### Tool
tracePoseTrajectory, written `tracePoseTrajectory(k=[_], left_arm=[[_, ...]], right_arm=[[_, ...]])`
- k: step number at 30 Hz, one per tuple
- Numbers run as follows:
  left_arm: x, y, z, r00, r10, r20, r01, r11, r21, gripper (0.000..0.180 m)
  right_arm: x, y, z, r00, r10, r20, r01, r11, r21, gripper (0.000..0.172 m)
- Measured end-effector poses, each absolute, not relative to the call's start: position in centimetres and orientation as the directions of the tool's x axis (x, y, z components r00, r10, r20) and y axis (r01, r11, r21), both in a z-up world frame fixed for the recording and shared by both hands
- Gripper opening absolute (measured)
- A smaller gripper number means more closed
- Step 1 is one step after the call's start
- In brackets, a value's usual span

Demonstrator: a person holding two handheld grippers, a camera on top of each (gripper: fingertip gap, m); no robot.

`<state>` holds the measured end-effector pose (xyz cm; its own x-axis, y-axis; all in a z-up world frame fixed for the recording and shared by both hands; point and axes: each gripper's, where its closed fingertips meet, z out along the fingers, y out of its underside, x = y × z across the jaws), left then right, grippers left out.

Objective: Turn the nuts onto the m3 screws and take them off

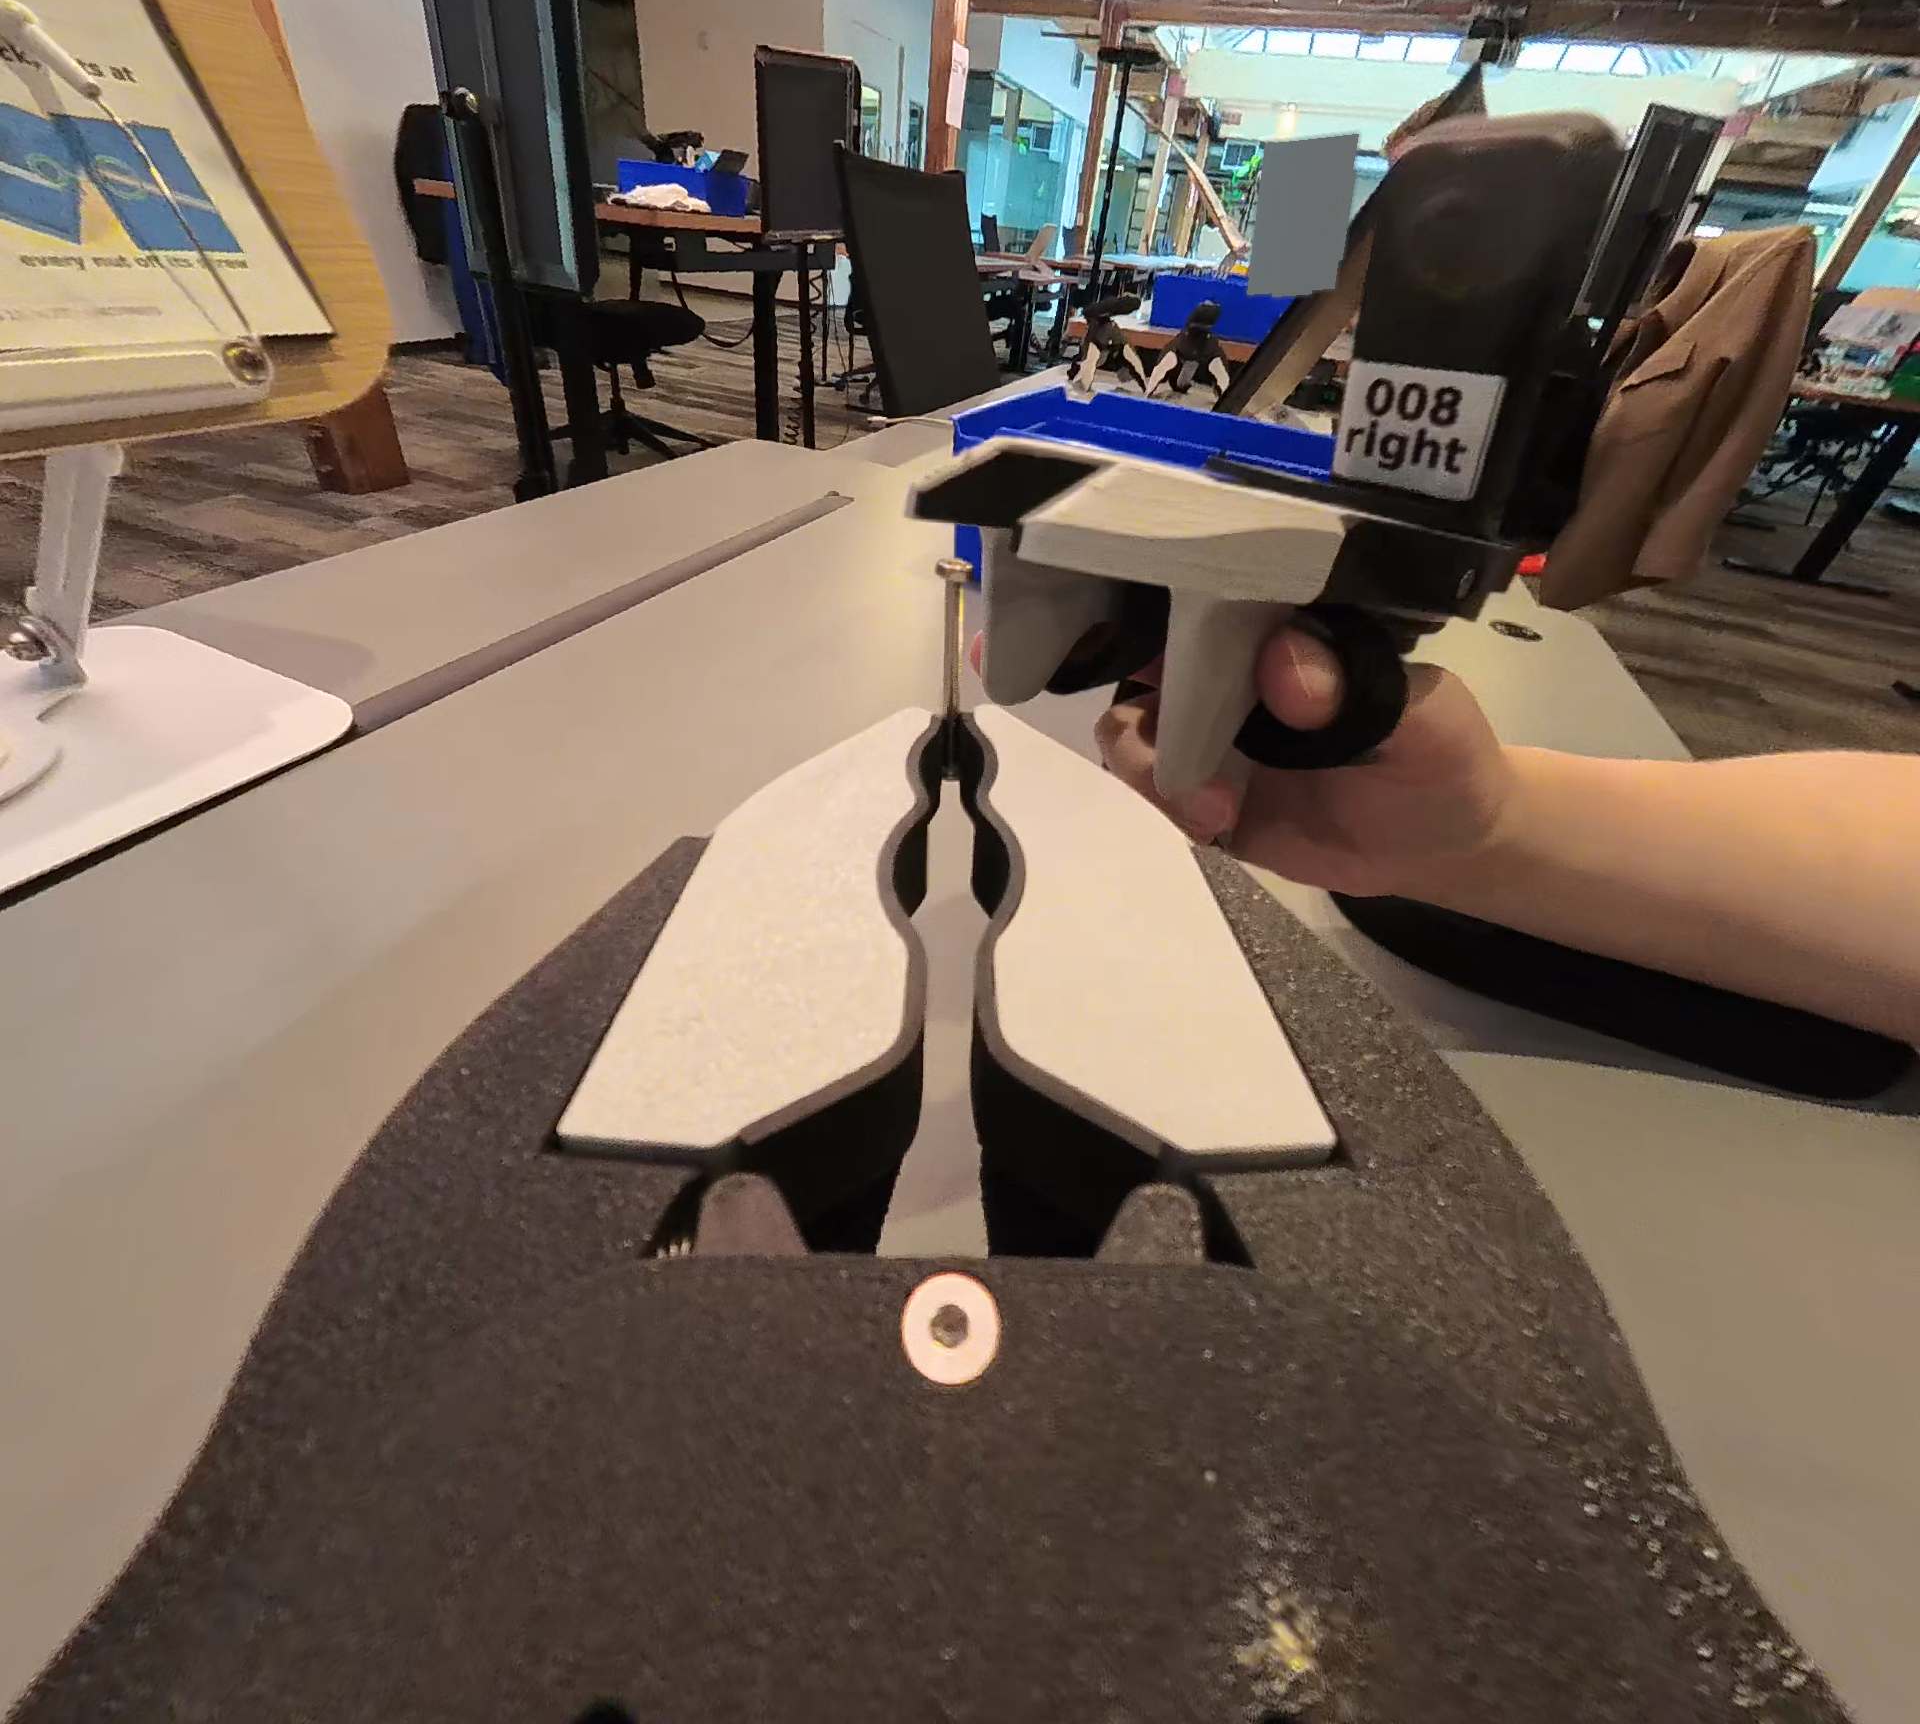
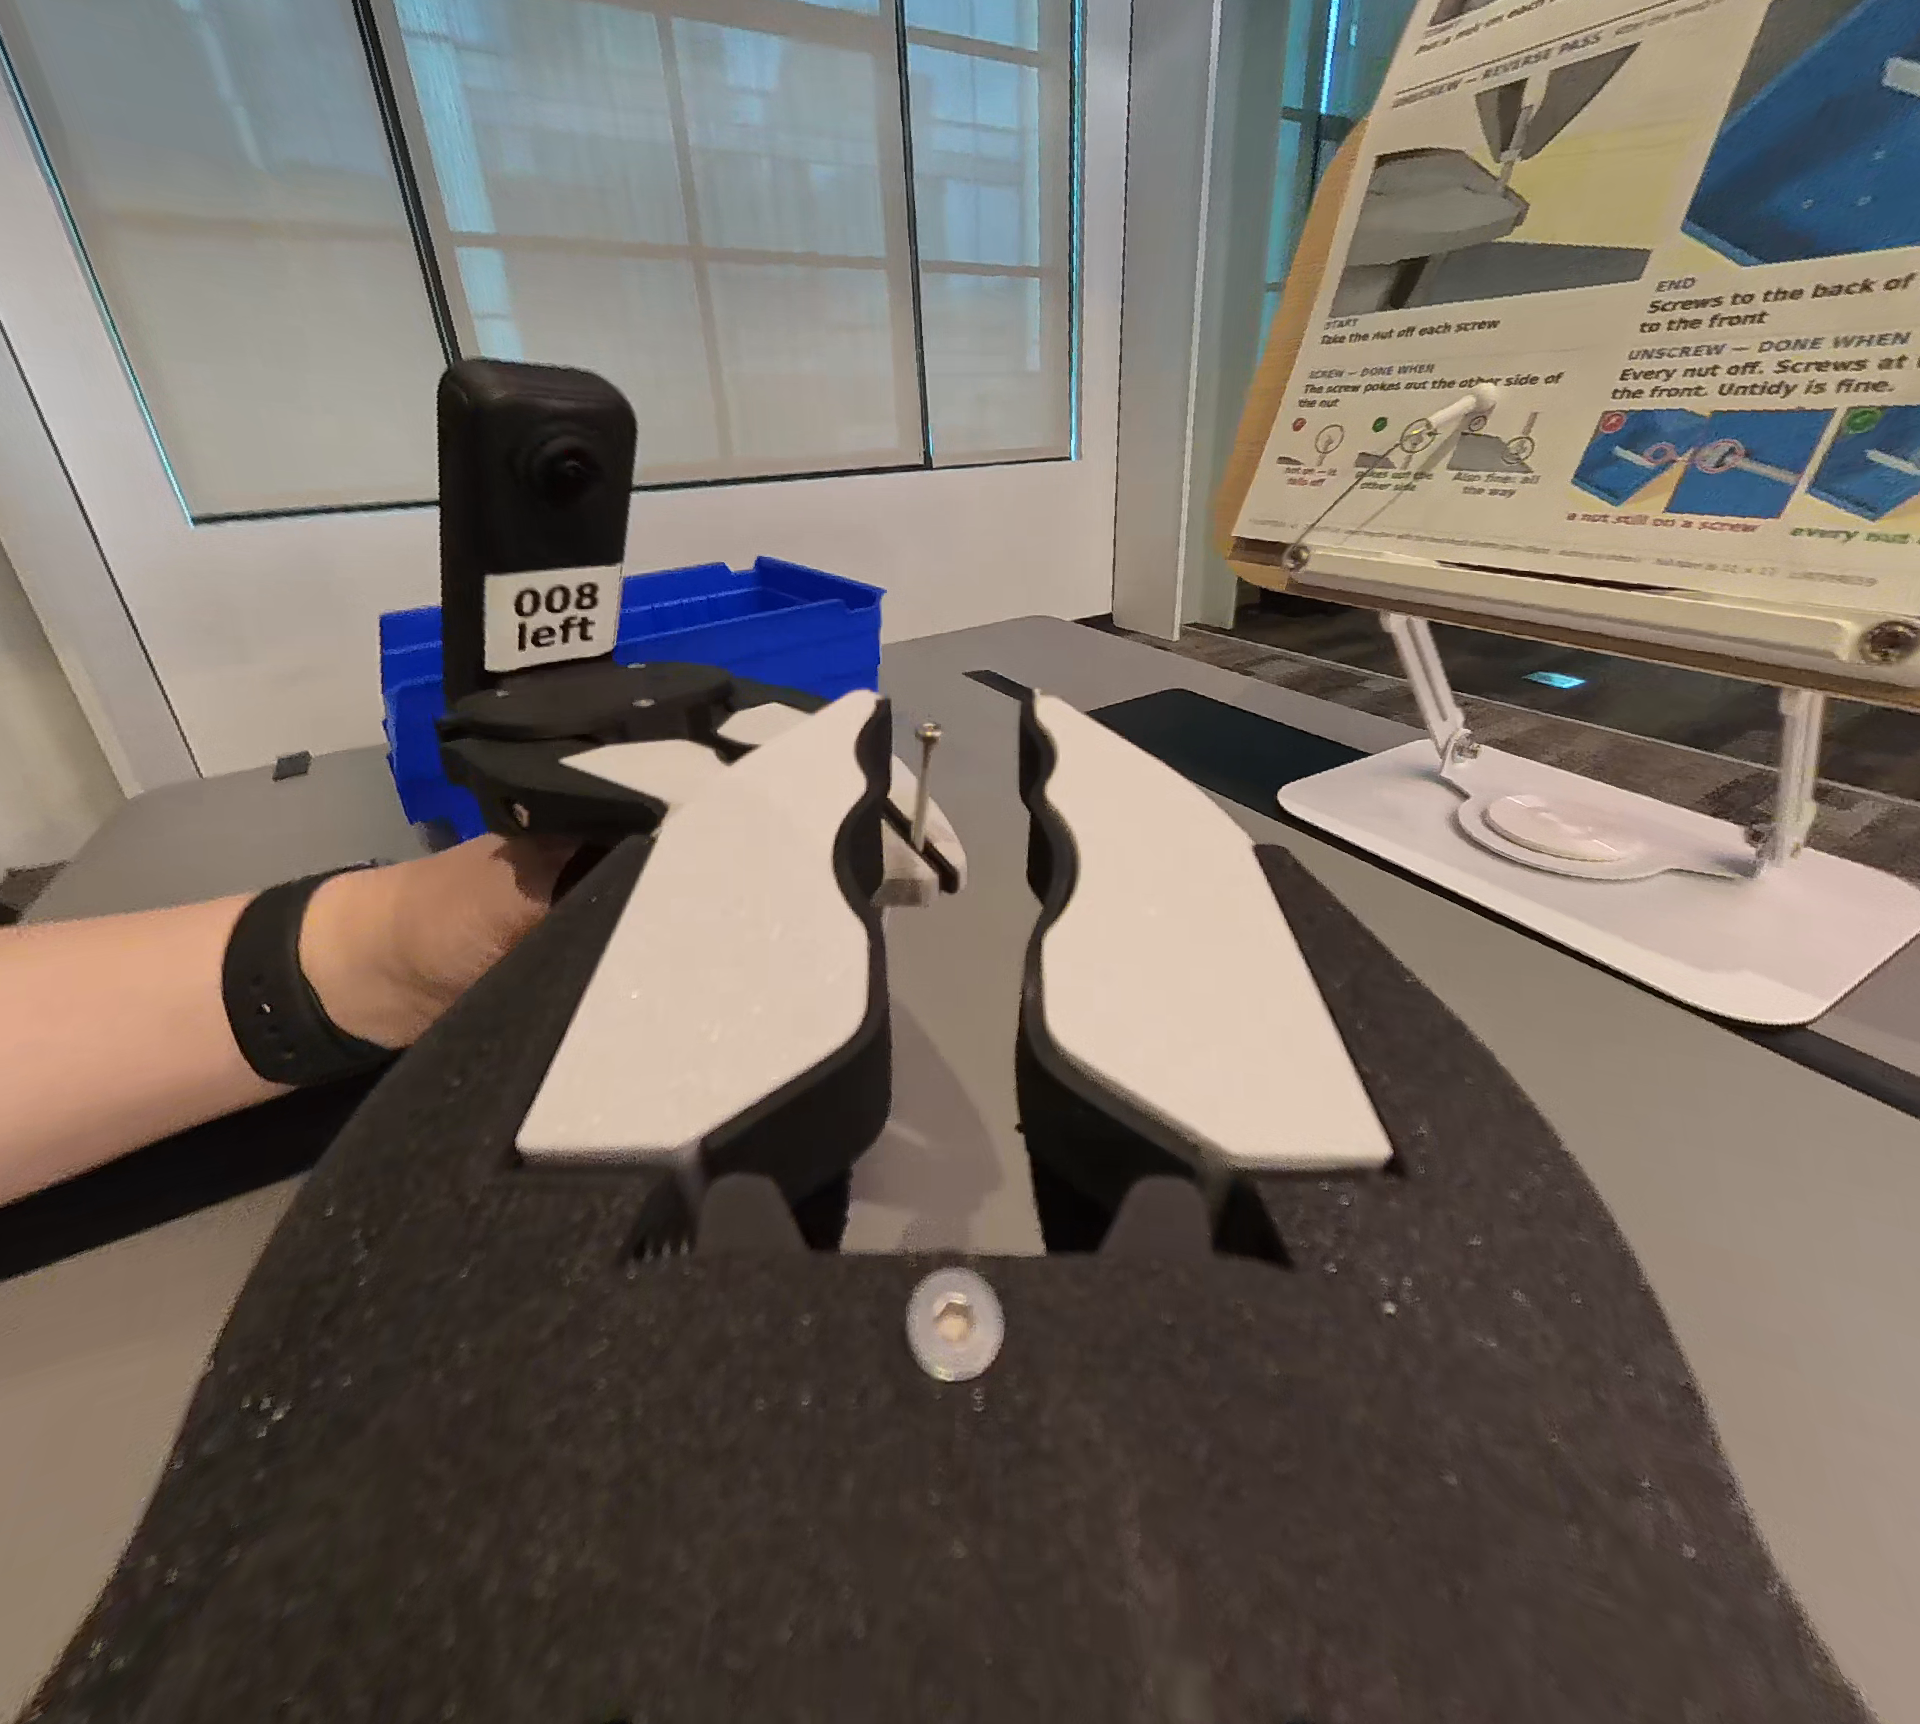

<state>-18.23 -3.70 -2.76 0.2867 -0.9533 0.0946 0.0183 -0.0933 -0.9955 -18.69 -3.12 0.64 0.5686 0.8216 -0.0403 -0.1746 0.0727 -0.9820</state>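
So the left gripper (image 1: 953, 755) has its fingers (image 1: 831, 853) clamped on a thin metal screw (image 1: 952, 635) — it's pinched right at the fingertips by its lower end and stands upright above them, head on top. The right gripper (image 2: 956, 801) sits just beside the screw with its fingers (image 2: 1143, 895) parted; in the right wrist view the screw (image 2: 923, 781) stands between them, nearer the left-hand finger, and neither pad presses on it. Past the screw there's a blue bin (image 2: 748, 625) on the grey worktop (image 1: 520, 739). Off to the far side of the screw from the bin is an instruction sheet (image 2: 1610, 220) propped on a white stand (image 2: 1538, 853).
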Motion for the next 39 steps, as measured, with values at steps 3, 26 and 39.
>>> tracePoseTrajectory(k=[3,26,39], left_arm=[[-17.8,-4.2,-2.9,0.272,-0.959,0.075,0.0,-0.078,-0.997,0.002],[-17.8,-4.4,-2.5,0.249,-0.964,0.094,0.026,-0.09,-0.996,0.002],[-19.1,-3.6,-2.1,0.273,-0.954,0.123,0.06,-0.11,-0.992,0.002]], right_arm=[[-19.3,-3.4,0.4,0.573,0.819,-0.003,-0.135,0.09,-0.987,0.022],[-18.6,-3.8,0.7,0.433,0.892,-0.131,-0.249,-0.021,-0.968,0.001],[-15.3,-1.1,-0.7,0.421,0.856,-0.3,-0.316,-0.172,-0.933,0.008]])
